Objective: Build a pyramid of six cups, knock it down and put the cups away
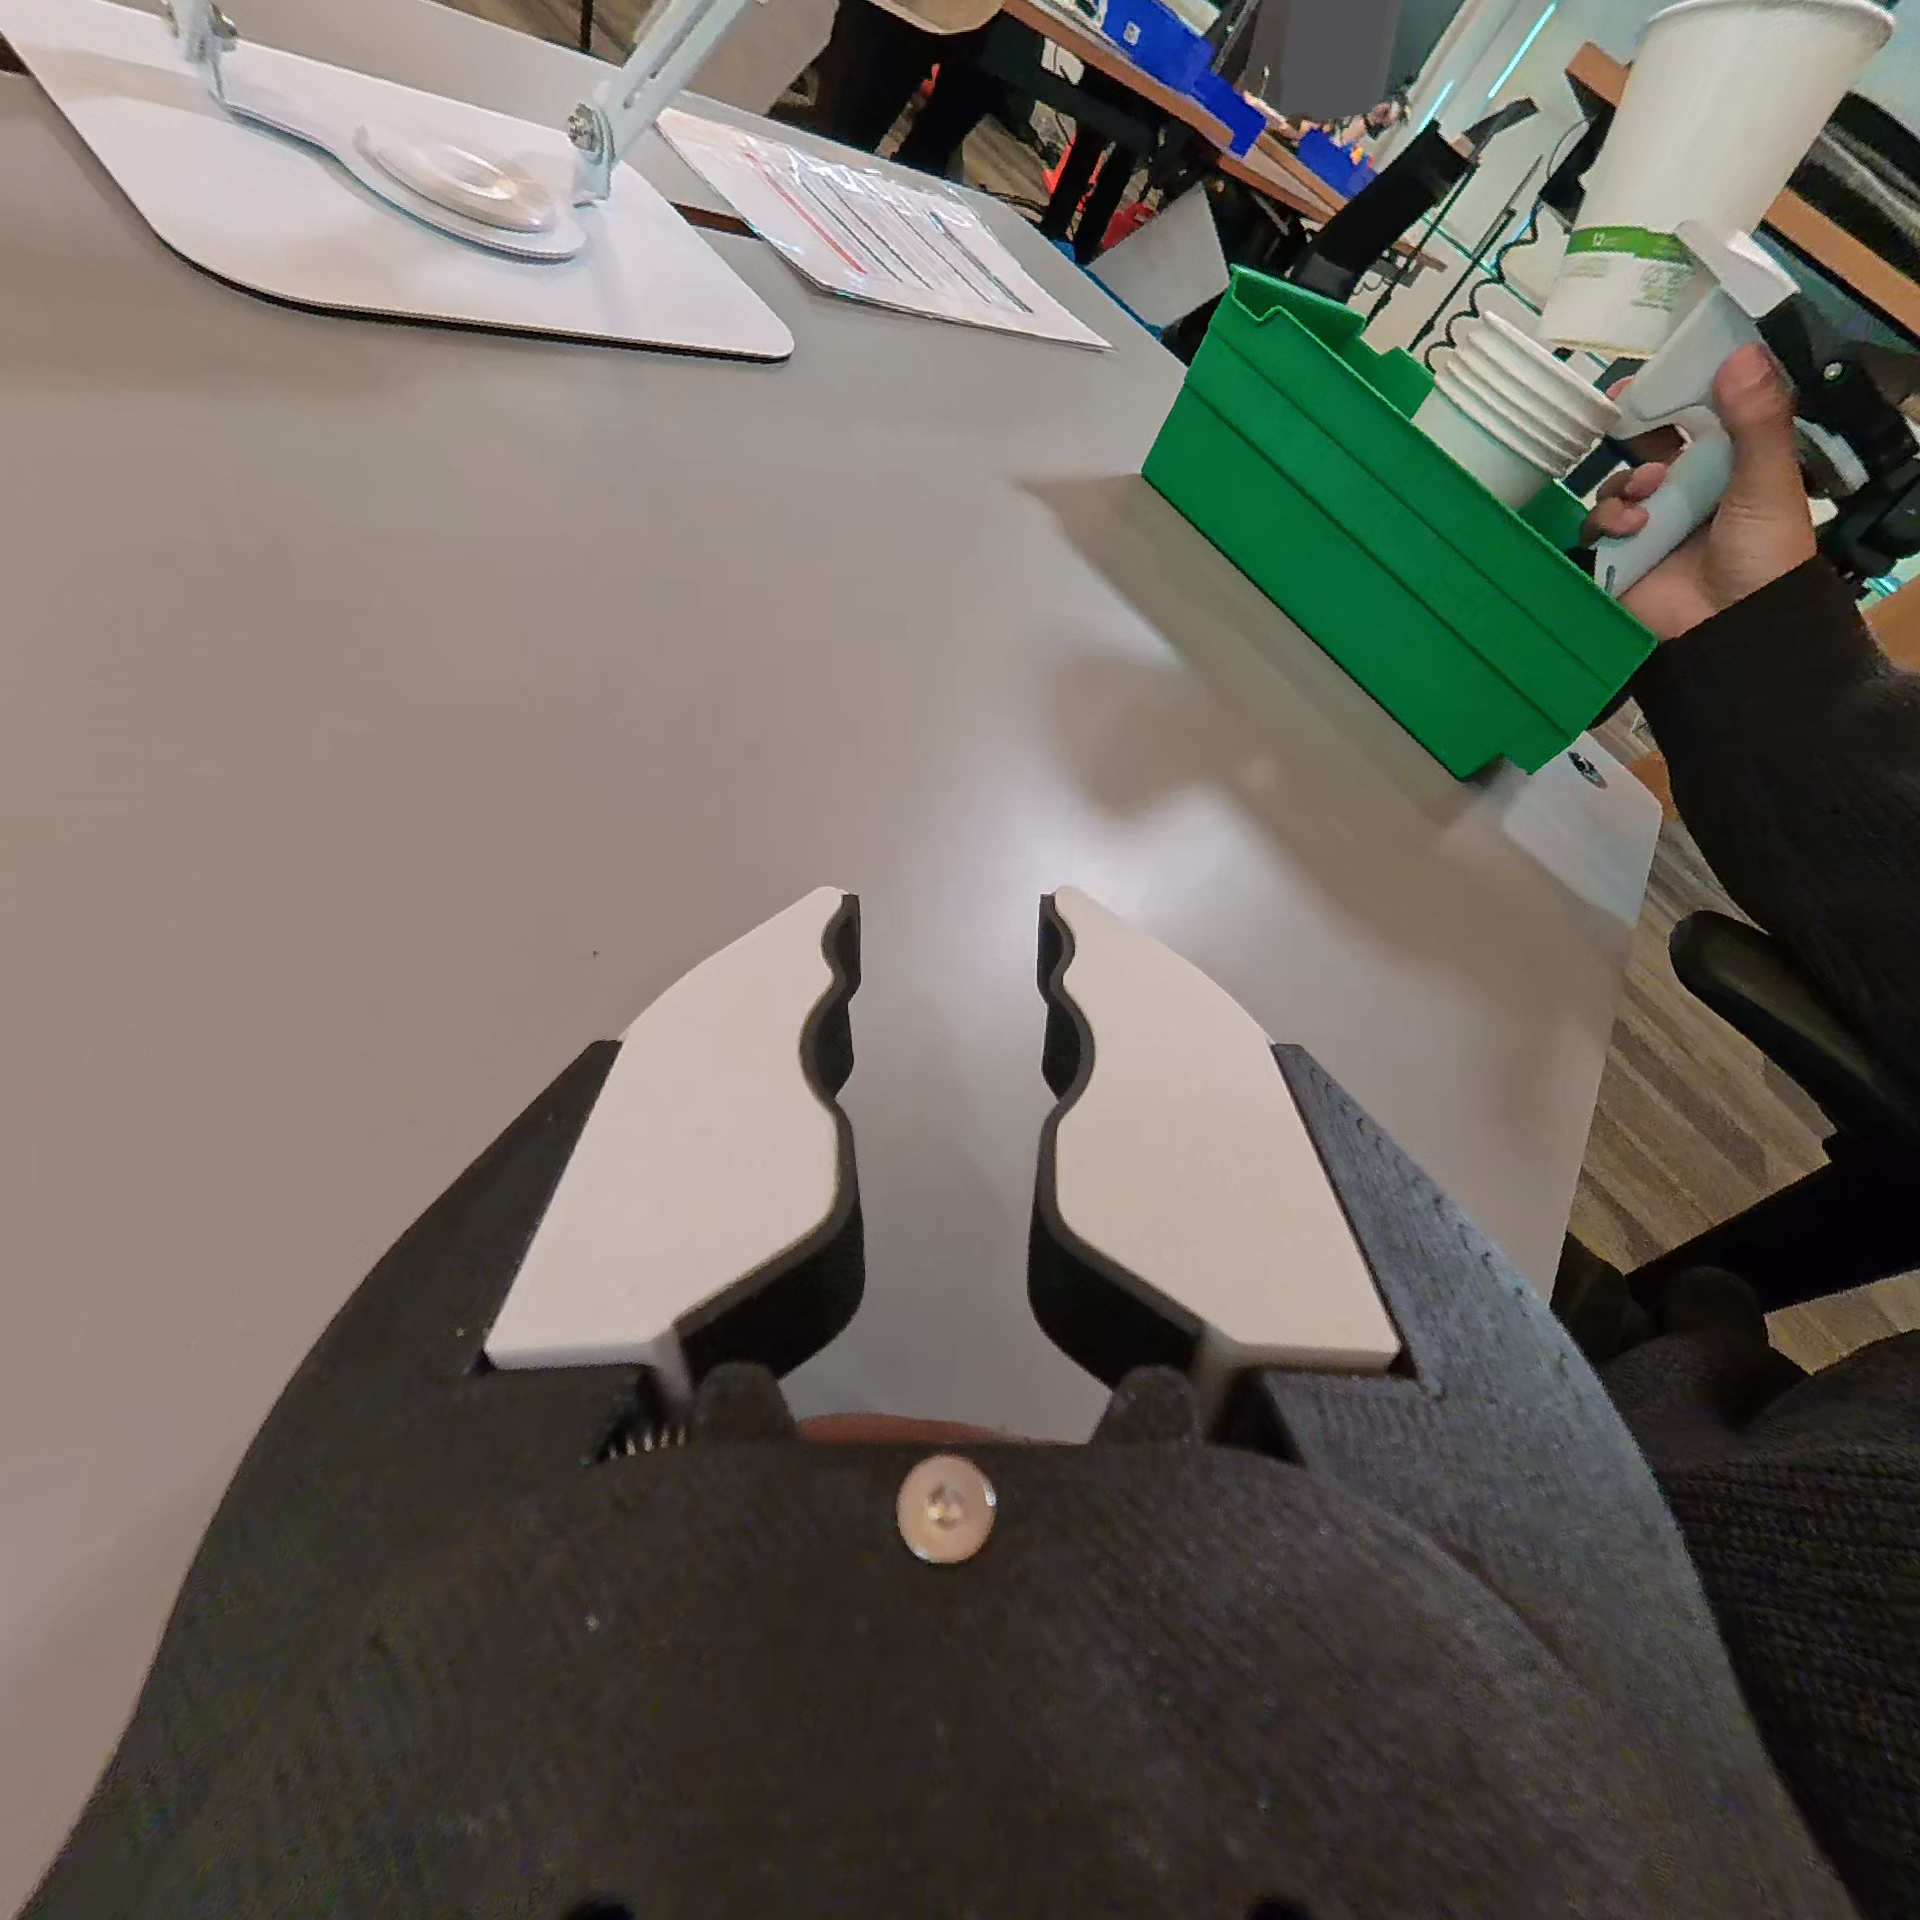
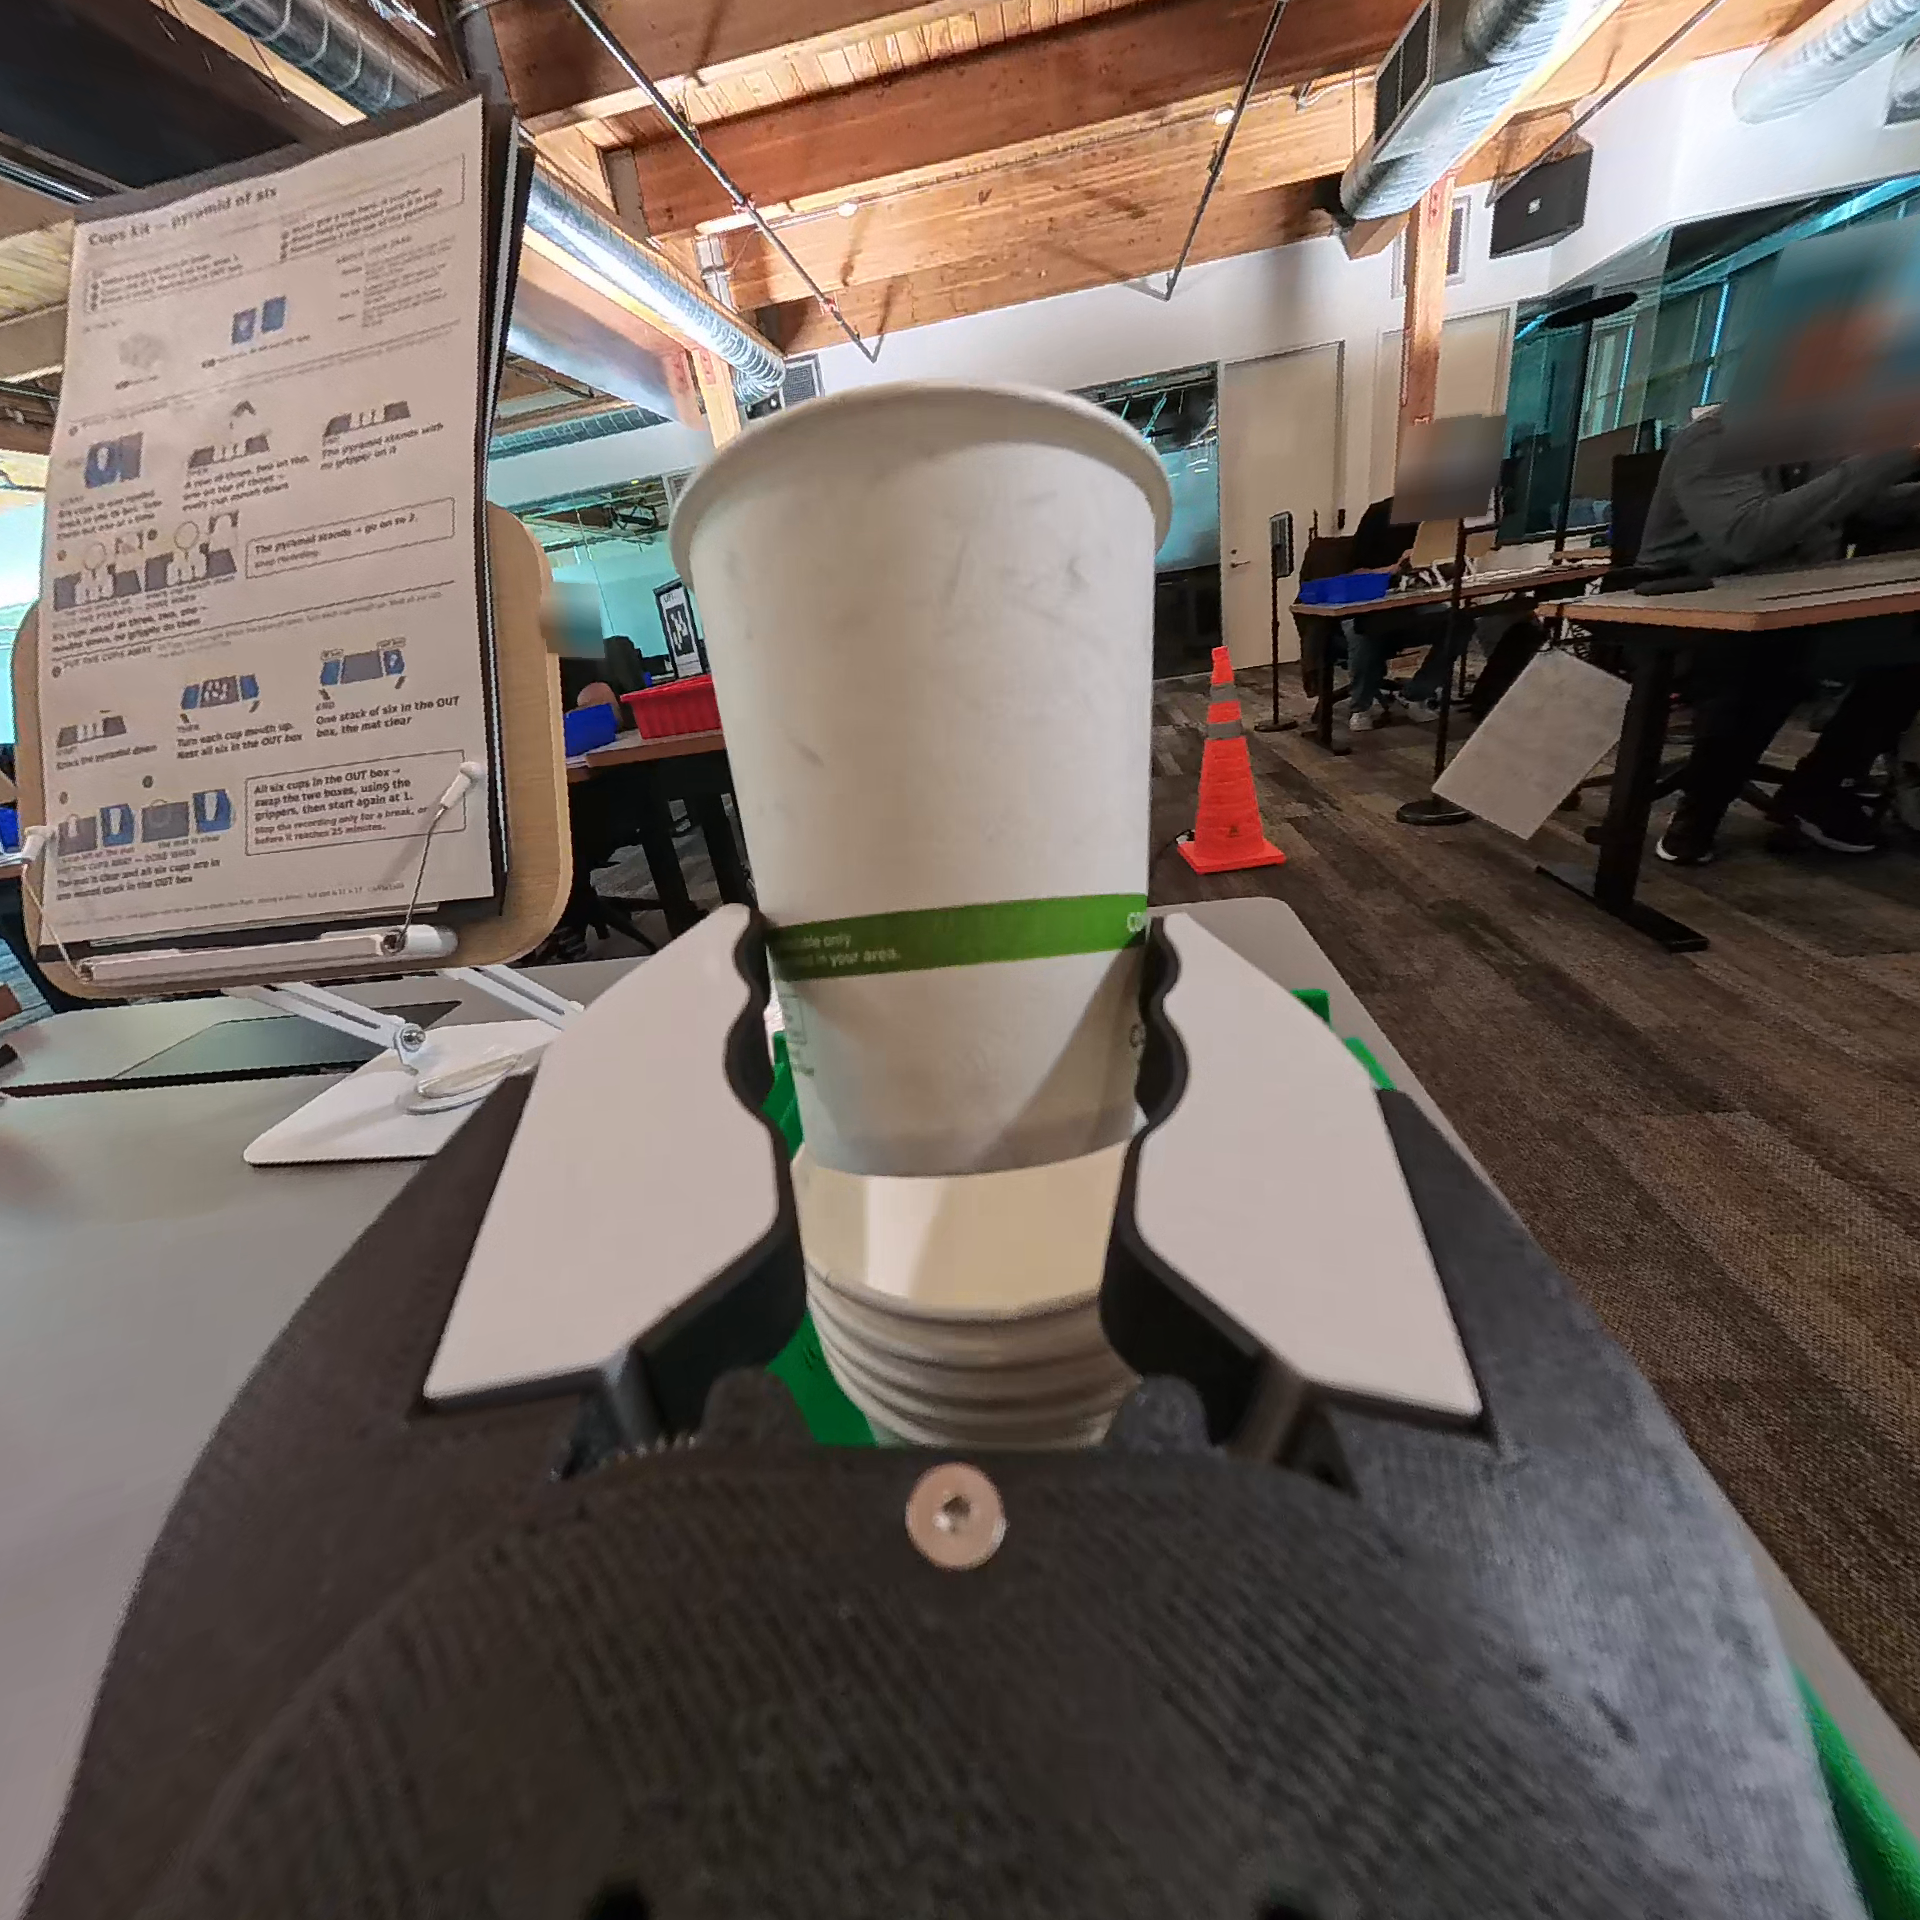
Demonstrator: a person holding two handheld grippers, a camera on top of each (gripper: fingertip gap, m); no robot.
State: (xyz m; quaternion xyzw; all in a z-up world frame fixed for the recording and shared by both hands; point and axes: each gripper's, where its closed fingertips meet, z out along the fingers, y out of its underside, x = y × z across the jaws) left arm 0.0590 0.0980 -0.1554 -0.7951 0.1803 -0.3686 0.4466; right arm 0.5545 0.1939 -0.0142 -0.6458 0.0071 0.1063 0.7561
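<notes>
The right gripper [image 2: 951,971] has its jaws clamped on the lower body of a white paper cup with a green band [image 2: 925,748], held upright with its mouth up, just above a nested stack of white paper cups [image 2: 961,1361] that stands in a green plastic bin [image 1: 1382,582] near the right-hand edge of the grey surface [image 1: 520,675]. In the left wrist view the lifted cup looks apart from the stack, its base just over the topmost rim, though in the right wrist view the two overlap and I cannot tell whether they touch. The left gripper [image 1: 948,914] hovers low over bare grey surface, its jaws apart with nothing between them, well apart from the bin. Beyond it lie a white stand base with metal arms [image 1: 416,239] and a laminated printed sheet [image 1: 883,239]; in the right wrist view that stand carries a wooden board with a printed instruction sheet [image 2: 275,520]. To handle the cup well, I judge the grip should stay light enough not to crease the thin wall, and the cup should be kept vertical so it does not drag the one beneath it.
</notes>
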